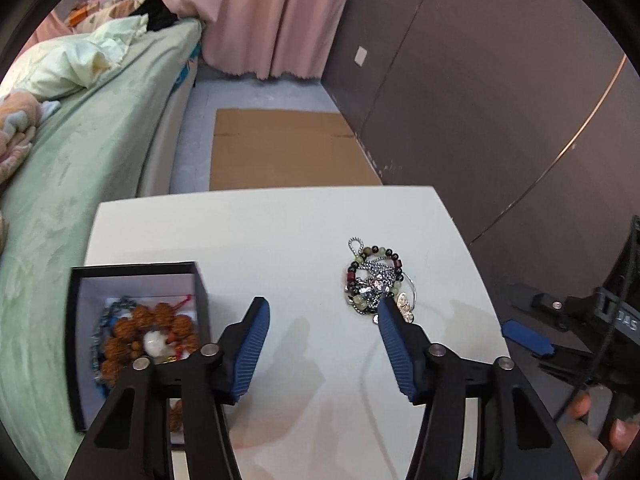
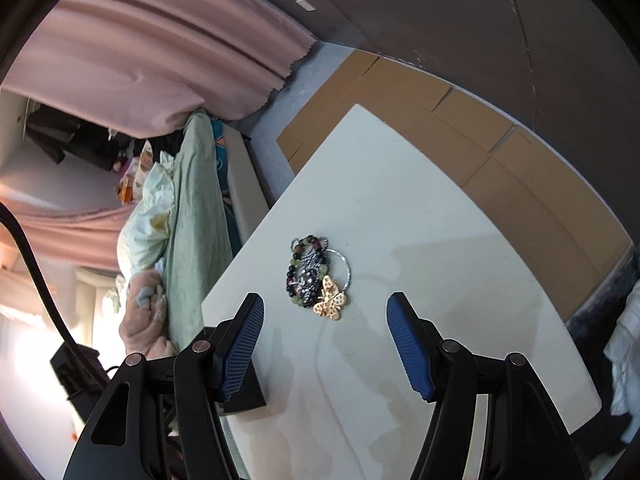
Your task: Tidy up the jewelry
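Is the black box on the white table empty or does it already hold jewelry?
Not empty. The open black box already holds a brown bead bracelet with a white stone.

Both grippers same build: the left gripper and the right gripper each have matte black angular linkage arms with triangular cutouts, silver round pivot pins at the joints, two per side. Fingers carry blue ribbed rubber pads with a fine crosshatch texture, on black backing plates that taper to a narrow tip. In the left wrist view the right unit's black body shows at the edge, with partial white lettering, a silver screw head and a thin black cable running down it. A thick black cable curves through the right wrist view's left side.
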Demonstrator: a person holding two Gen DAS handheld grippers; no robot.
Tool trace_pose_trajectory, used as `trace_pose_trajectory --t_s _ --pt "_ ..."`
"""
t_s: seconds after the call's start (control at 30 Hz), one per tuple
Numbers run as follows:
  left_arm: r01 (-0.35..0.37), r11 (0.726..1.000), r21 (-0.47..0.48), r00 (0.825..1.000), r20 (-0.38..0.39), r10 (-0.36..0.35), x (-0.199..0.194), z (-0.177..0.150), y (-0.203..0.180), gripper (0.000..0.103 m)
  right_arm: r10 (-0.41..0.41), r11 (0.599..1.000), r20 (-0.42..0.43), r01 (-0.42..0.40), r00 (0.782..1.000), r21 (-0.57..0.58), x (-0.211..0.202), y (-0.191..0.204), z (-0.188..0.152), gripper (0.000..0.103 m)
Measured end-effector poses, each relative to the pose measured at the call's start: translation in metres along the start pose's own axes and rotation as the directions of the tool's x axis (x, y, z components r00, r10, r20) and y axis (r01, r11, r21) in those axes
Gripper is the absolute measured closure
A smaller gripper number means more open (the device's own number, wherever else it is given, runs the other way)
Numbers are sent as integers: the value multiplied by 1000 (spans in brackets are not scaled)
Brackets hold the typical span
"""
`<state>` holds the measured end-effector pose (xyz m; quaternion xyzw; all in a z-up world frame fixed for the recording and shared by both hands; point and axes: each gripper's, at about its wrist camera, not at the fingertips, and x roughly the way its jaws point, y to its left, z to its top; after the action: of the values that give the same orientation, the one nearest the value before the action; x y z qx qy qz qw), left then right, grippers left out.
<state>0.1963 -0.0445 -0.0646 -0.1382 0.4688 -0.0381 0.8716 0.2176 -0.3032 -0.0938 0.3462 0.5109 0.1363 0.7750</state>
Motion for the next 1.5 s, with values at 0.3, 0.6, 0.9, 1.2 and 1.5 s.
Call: trace_pose_trajectory --t_s 0.3,0.6,0.9,1.2,1.5 --pt "-5 1000 -18 997 -81 4 41 13 -12 64 9 997 -25 -7 1000 78 1 -17 10 38" --pt "-27 1000 -15 993 -113 25 75 28 -28 74 27 990 -75 -17 997 139 11 -28 12 38" --pt "-88 996 9 988 -127 88 98 31 -33 76 30 981 -80 -14 996 192 14 -38 11 38" --pt "-93 996 3 988 -126 93 87 18 -24 95 -4 994 -126 17 992 106 27 -23 9 38" --pt "-9 999 -36 997 -73 6 34 5 -7 95 -45 998 -148 49 988 26 36 -9 6 38"
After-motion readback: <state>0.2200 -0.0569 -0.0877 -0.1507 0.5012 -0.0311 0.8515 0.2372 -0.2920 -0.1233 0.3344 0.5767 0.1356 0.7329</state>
